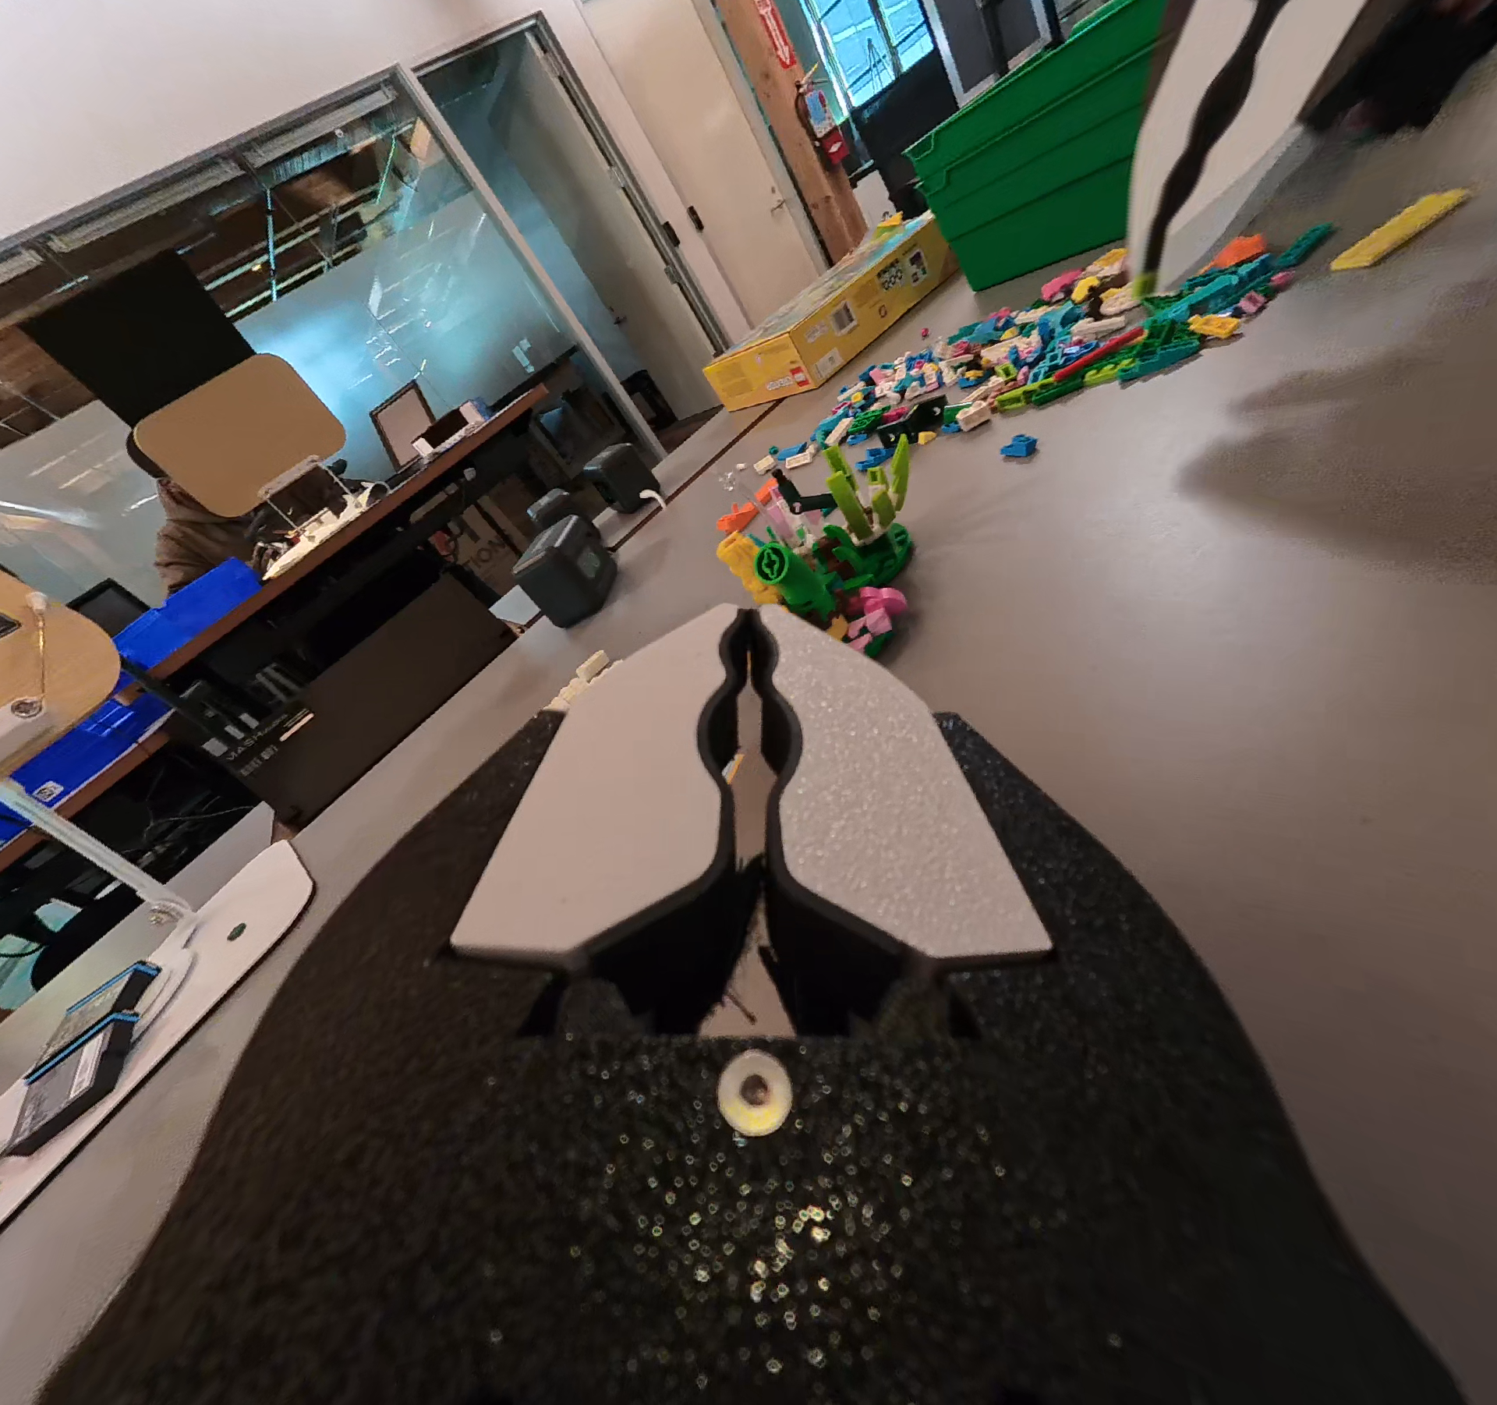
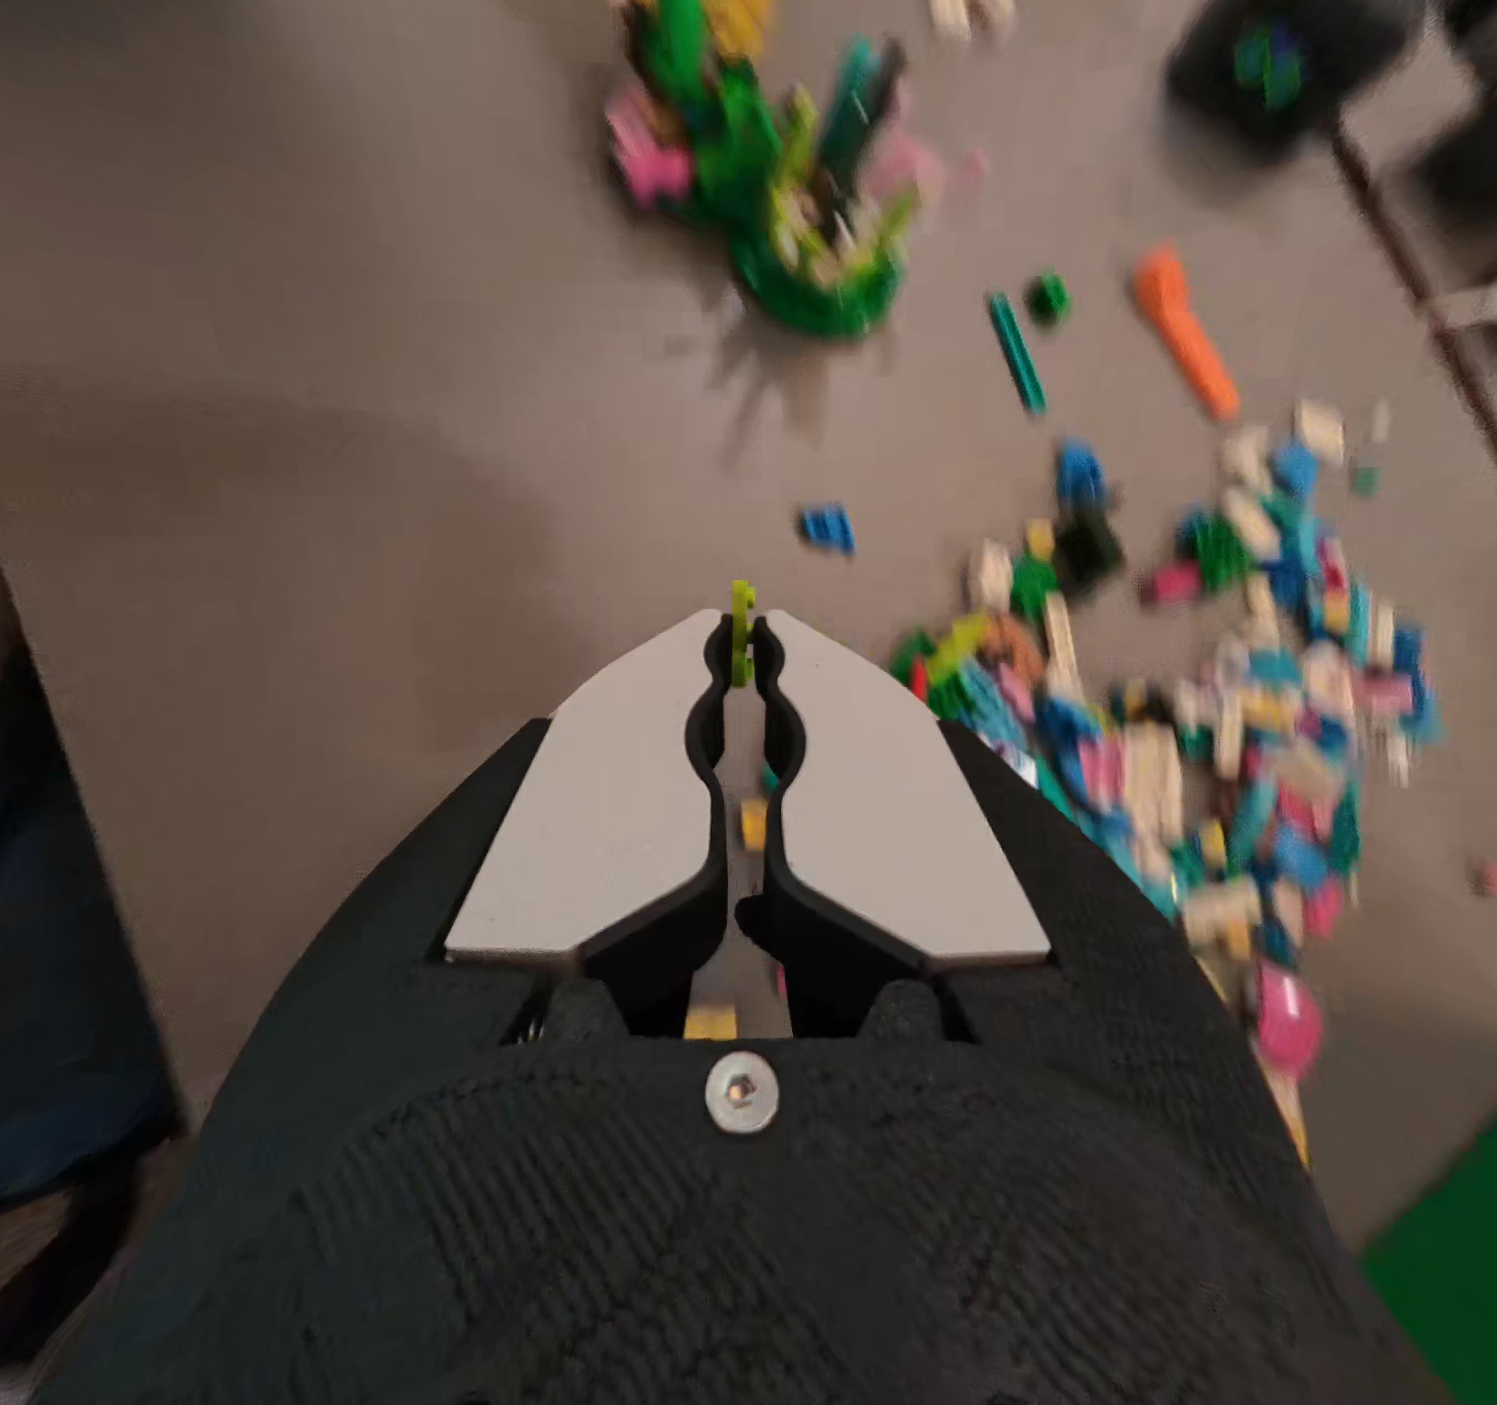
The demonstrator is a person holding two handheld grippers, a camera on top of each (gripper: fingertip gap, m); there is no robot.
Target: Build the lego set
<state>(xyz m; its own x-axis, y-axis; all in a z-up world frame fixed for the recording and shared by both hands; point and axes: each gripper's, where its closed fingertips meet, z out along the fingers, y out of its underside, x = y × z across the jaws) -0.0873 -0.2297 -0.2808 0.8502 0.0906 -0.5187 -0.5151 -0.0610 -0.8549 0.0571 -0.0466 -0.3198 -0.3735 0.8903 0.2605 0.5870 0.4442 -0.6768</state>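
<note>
My left gripper is shut with nothing between its pads; it hovers low over the grey table, just in front of the partly built lego plant model of green, yellow and pink pieces. My right gripper is shut on a thin lime green plate that stands on edge between the pads and sticks out past the tips. In the left wrist view the right gripper hangs tip-down over the pile of loose bricks with the lime piece at its tip. The model also shows, blurred, in the right wrist view.
A yellow lego box and stacked green bins stand behind the pile. A yellow plate lies at the far right. An orange piece, a teal bar and a blue brick lie loose. A white lamp base sits at the left. My right fingertips sit around 25 centimetres from my left ones.
</note>
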